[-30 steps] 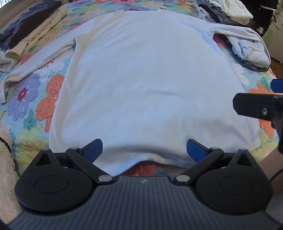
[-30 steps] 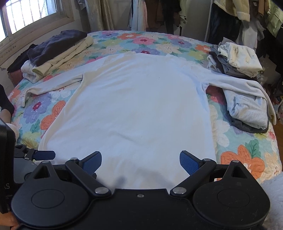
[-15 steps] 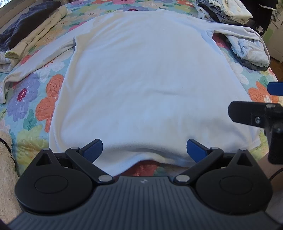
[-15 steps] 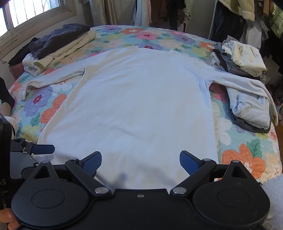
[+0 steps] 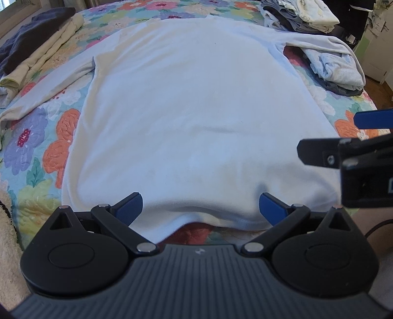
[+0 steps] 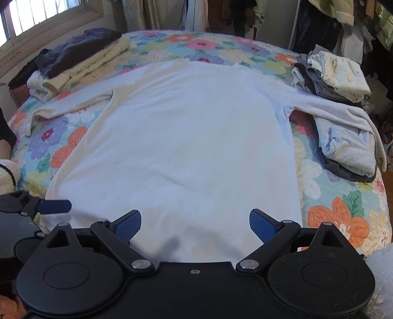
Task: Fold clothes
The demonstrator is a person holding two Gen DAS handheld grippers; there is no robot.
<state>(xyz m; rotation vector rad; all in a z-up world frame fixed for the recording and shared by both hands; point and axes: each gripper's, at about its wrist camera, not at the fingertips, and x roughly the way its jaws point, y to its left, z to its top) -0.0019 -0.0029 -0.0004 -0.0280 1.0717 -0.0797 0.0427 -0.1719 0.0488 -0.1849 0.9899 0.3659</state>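
A white long-sleeved shirt [image 5: 196,110] lies spread flat on the floral bedspread [image 5: 36,147], hem toward me, sleeves out to both sides. It also shows in the right wrist view [image 6: 196,137]. My left gripper [image 5: 201,208] is open and empty, just above the hem near its middle. My right gripper [image 6: 195,224] is open and empty, higher above the hem's right part. The right gripper also shows at the right edge of the left wrist view [image 5: 356,152]. The left gripper shows at the lower left of the right wrist view [image 6: 36,208].
A folded stack of dark and cream clothes [image 6: 81,59] sits at the bed's far left. Two piles of unfolded clothes [image 6: 334,73] [image 6: 348,149] lie along the right side, the right sleeve draped over the nearer one. Hanging clothes [image 6: 221,14] stand behind the bed.
The right gripper has risen and drawn back, so more of the bed shows. The left gripper has stayed over the hem. Both stay open.
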